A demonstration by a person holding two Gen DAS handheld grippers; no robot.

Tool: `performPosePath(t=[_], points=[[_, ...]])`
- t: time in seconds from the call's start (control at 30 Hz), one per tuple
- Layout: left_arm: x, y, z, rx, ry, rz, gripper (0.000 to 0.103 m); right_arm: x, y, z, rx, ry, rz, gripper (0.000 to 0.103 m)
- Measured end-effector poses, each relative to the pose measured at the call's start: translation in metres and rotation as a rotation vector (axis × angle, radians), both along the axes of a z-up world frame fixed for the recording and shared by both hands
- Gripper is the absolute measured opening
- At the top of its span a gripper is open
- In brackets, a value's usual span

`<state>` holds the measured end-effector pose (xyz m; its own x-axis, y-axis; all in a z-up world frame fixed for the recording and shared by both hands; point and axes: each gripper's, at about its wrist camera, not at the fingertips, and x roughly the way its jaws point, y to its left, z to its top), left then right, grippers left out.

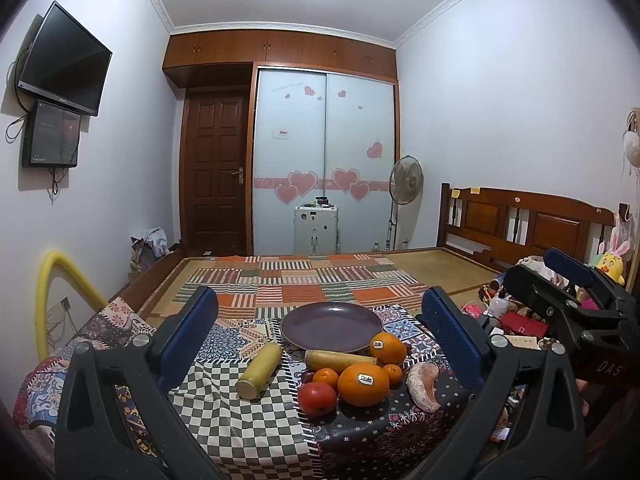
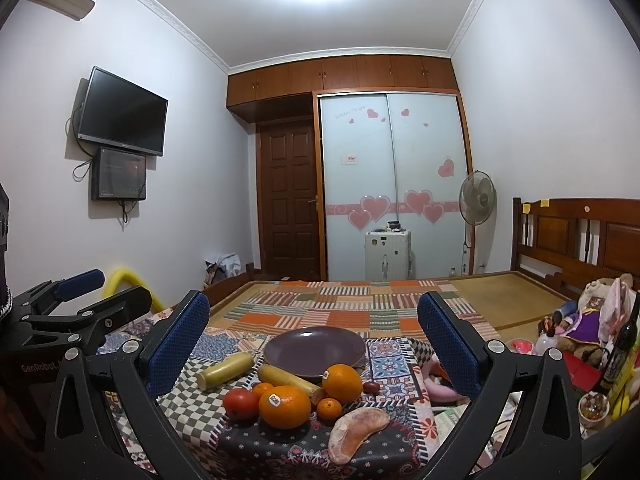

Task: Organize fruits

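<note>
Nothing is being carried yet: the sorting is only starting, and both tools are hovering short of the fruit pile on the patchwork-cloth-covered counter [image 1: 248,432]. The round dark purple plate [image 1: 331,326] is lying empty at 12 o'clock from the pile, its near rim just touching the far fruits. The left gripper [image 1: 320,336] is holding its jaws wide apart around nothing; the right gripper [image 2: 314,344] is doing the same, levelled at the pile and raised a little above it.

The next move is probably calling for one tool to be dipping toward an outlying piece (a judgement only). The pale peeled pomelo segment [image 2: 356,432] at 5 o'clock from the large stickered orange [image 2: 285,406] is lying apart enough for an easy pinch, as is the short yellow-green cane-like stick [image 2: 226,370] at 10 o'clock. The red round tomato-like fruit [image 2: 241,403] is touching its neighbours, so it may be rolling if nudged.
</note>
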<state>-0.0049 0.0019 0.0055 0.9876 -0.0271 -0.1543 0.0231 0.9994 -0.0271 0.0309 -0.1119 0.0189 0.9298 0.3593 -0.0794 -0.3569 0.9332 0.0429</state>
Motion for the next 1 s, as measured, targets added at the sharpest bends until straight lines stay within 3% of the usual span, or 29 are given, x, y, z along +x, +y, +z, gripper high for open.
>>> performPosePath(t=[1.0], points=[[-0.0017,-0.0002,0.0037,-0.004,-0.004,-0.005,0.103,-0.0002,0.0005,0.0012,0.003,-0.002,0.002,0.103]])
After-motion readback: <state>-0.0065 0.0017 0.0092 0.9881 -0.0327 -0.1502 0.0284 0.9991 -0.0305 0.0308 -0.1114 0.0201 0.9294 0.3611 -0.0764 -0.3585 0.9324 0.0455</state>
